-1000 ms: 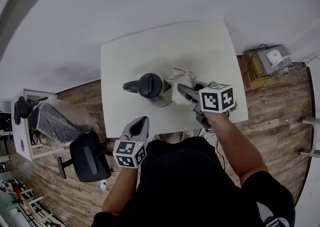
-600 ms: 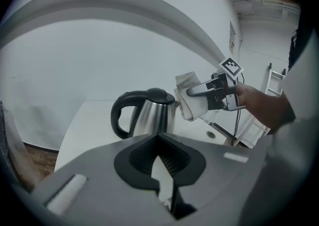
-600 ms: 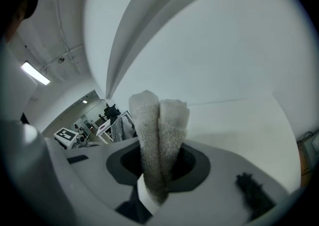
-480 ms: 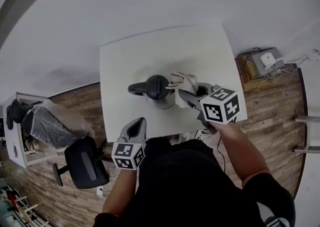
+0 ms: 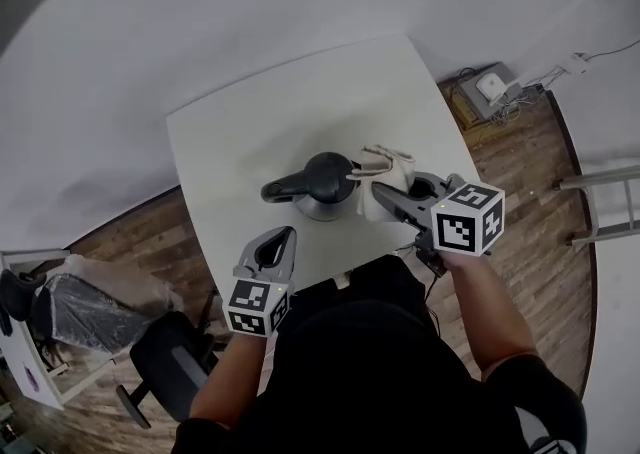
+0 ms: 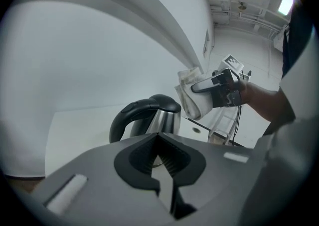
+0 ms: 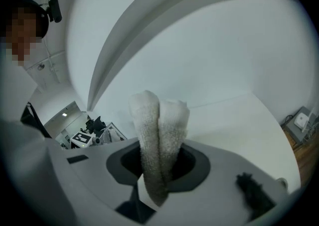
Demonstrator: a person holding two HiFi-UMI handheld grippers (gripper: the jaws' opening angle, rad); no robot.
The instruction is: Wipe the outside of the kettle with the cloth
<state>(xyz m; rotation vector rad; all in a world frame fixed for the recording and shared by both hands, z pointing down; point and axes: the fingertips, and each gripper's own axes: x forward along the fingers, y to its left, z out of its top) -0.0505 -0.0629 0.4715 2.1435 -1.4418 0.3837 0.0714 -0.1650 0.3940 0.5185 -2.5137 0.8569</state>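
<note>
We record one change. The cloth (image 5: 381, 174), held a second ago lower against the right flank of the kettle (image 5: 322, 185), now sits higher, level with the lid on that same flank. We judge that a wiping stroke is travelling up that side, with the handle side and the flank towards the person yet to be done.

The right claw (image 5: 380, 194) is clamped on the cloth (image 7: 157, 130), whose two folds stand up between its jaws. From the head view the cloth appears to touch the kettle. The left gripper view shows the cloth (image 6: 191, 94) up beside the lid of the kettle (image 6: 149, 117), possibly just clear of it, so we cannot settle contact.

The left claw (image 5: 284, 238) has kept its station on the person's side of the kettle, well apart from it. Its jaws are drawn together on nothing, with only a thin slit between them. It does not steady the kettle.

The kettle stands upright on the bench (image 5: 250, 122), handle pointing away from the cloth.

Count:
- Kettle: one.
- Cloth: one.
- Claws: two.
- Bench: one.
</note>
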